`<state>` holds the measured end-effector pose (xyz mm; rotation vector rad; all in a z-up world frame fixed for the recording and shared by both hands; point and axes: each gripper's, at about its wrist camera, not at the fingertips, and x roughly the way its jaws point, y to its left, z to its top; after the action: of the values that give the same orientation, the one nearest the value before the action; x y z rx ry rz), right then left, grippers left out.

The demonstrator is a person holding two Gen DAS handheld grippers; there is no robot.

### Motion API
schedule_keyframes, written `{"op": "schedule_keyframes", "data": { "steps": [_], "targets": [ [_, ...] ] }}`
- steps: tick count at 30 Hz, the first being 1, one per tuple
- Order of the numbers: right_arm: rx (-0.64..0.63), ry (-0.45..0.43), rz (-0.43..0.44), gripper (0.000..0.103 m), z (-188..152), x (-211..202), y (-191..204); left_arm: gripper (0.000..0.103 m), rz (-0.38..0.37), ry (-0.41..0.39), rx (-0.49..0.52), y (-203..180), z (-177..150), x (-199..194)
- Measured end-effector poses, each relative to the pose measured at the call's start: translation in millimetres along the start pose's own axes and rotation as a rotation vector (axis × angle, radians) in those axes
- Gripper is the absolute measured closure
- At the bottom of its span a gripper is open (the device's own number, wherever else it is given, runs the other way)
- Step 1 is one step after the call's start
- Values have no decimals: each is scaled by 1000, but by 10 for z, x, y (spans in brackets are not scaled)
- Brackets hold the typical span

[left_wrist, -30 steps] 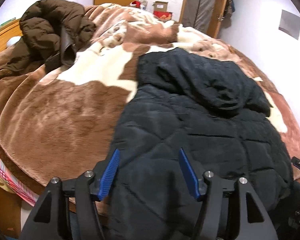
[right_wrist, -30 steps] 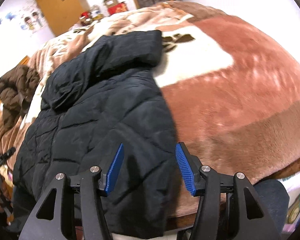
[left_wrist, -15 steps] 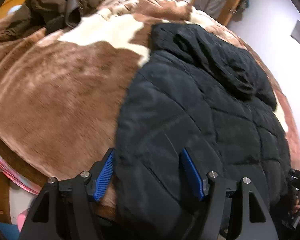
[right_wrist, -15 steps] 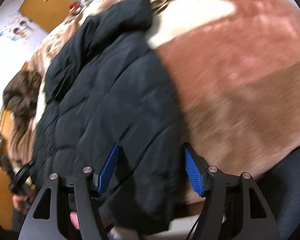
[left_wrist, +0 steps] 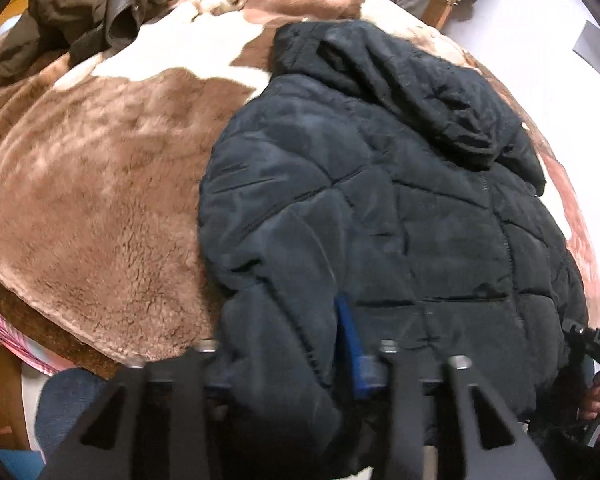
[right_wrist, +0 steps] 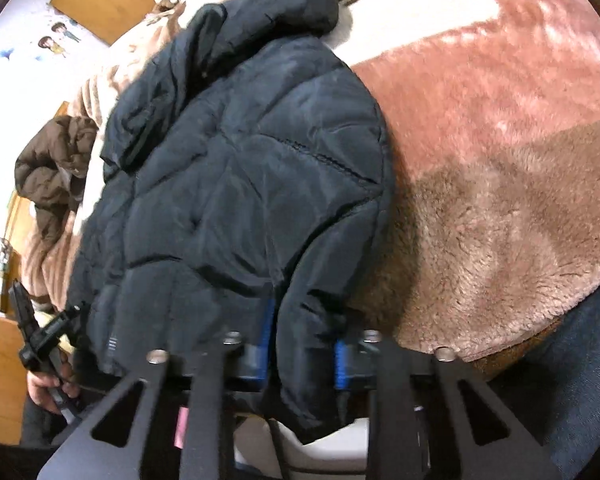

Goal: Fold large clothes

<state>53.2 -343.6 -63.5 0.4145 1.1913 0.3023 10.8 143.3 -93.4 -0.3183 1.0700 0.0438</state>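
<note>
A black quilted hooded jacket (left_wrist: pixel 380 184) lies on a brown and white plush blanket (left_wrist: pixel 100 184) on the bed, hood at the far end, hem hanging over the near edge. My left gripper (left_wrist: pixel 284 344) is shut on the jacket's left sleeve cuff at the hem; fabric hides the left pad. In the right wrist view the jacket (right_wrist: pixel 240 184) fills the left half. My right gripper (right_wrist: pixel 304 344) is shut on the right sleeve cuff, which bulges between the blue pads (right_wrist: pixel 341 364).
A brown jacket (left_wrist: pixel 80 8) is heaped at the far left of the bed; it also shows in the right wrist view (right_wrist: pixel 52 172). Wooden doors and walls stand behind. The blanket (right_wrist: pixel 500 160) spreads to the right. The bed edge is just under both grippers.
Both grippers moved forward and down onto the jacket's lower corners and closed from open onto the sleeve cuffs.
</note>
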Motion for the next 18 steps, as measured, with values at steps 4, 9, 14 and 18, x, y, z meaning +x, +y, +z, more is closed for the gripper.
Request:
{"op": "schedule_keyframes", "data": {
  "steps": [4, 9, 14, 18],
  "targets": [
    [-26, -77, 74, 89, 83, -367, 161, 84, -88, -75, -42, -10, 139, -377],
    [-96, -165, 140, 90, 39, -970, 337, 85, -144, -192, 2, -105, 230, -980],
    [-52, -170, 193, 90, -260, -1190, 232, 85, -203, -220, -42, -1, 72, -1322],
    [-4, -181, 224, 90, -310, -1216, 187, 85, -237, -215, -91, 59, -46, -1392]
  ]
}}
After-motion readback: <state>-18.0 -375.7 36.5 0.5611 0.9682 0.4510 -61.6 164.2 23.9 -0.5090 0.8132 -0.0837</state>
